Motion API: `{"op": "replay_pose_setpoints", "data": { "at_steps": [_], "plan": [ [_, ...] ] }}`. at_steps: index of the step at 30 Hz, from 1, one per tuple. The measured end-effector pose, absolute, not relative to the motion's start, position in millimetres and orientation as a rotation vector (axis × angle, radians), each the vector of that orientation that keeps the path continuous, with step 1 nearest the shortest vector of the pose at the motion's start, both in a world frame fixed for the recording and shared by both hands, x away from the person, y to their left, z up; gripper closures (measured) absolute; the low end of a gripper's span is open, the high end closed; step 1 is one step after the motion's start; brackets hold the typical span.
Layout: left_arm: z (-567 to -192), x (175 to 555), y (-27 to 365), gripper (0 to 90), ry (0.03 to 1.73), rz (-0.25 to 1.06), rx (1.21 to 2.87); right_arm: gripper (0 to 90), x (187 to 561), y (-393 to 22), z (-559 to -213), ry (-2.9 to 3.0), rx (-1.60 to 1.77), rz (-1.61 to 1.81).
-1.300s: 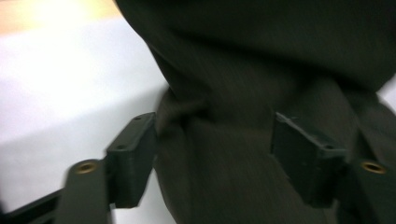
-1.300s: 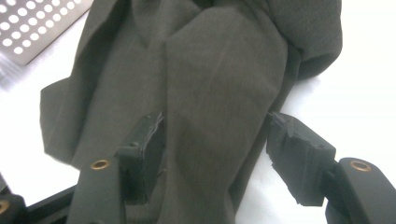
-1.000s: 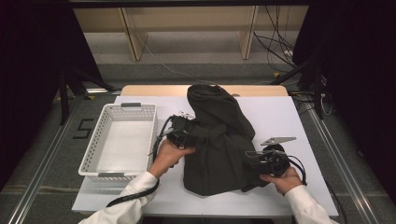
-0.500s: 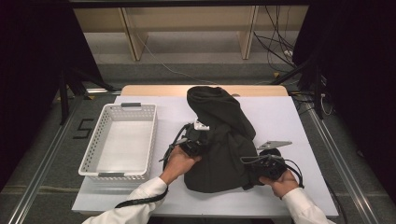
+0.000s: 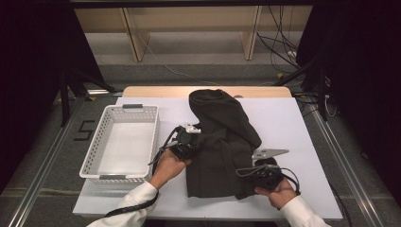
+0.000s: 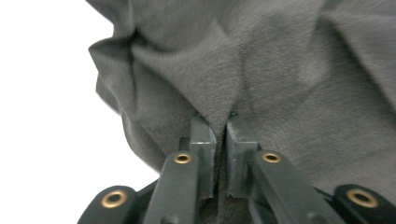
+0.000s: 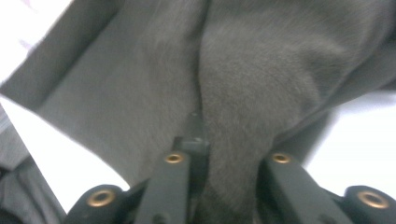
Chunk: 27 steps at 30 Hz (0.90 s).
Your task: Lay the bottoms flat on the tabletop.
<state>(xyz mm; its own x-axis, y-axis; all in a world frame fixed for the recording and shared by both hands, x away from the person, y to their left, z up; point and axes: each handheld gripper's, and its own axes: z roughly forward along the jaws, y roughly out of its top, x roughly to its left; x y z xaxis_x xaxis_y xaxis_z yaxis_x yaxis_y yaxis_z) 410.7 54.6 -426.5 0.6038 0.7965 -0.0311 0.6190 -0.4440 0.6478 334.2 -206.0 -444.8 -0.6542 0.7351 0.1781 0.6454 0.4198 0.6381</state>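
A dark grey garment point(image 5: 222, 137) lies crumpled on the white table point(image 5: 293, 123). My left gripper point(image 5: 193, 143) is at its left edge. In the left gripper view the garment point(image 6: 261, 70) rises as a thin fold between the pads of the left gripper point(image 6: 221, 123), which have just eased apart slightly but still pinch it. My right gripper point(image 5: 248, 176) is at the garment's near right corner. Its jaws have also been easing open a little. In the right gripper view the garment point(image 7: 243, 70) is gathered between the jaws of the right gripper point(image 7: 219, 135) and covers one finger.
A white perforated basket point(image 5: 94, 156) stands at the left of the table with nothing in it. Wooden shelf legs and cables lie on the floor beyond the far edge. Bare table surface shows to the right of the garment.
Both grippers reached into the garment's edges and closed on cloth. The left hand went right, then drew back a little. The right hand shifted left and nearer, pulling the corner inward.
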Motion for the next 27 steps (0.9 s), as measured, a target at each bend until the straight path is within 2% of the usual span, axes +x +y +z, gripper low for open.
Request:
{"op": "replay_pose_setpoints", "data": {
  "at_steps": [4,8,14,19,24,27],
  "plan": [
    [-412.7,407.6,56.4,60.7,1.084,0.362,2.147,48.6,335.5,-201.8,-440.7,2.578,1.188,1.076],
    [-387.9,399.6,46.0,47.3,1.032,0.349,2.078,36.6,338.4,-225.8,-420.6,2.491,1.256,1.216],
    [-378.6,395.9,9.0,37.0,0.975,0.238,2.074,33.2,342.9,-263.1,-402.3,2.289,1.373,1.289],
    [-378.8,399.5,-29.5,29.3,0.943,0.222,2.135,31.3,351.8,-276.6,-414.0,2.210,1.468,1.148],
    [-397.3,404.7,-65.9,22.0,0.940,0.198,2.217,30.5,358.5,-291.6,-424.1,2.154,1.535,1.058],
    [-416.0,413.0,-81.5,23.4,0.943,0.223,2.305,30.6,361.4,-298.1,-428.4,2.137,1.564,1.038]
  ]
}}
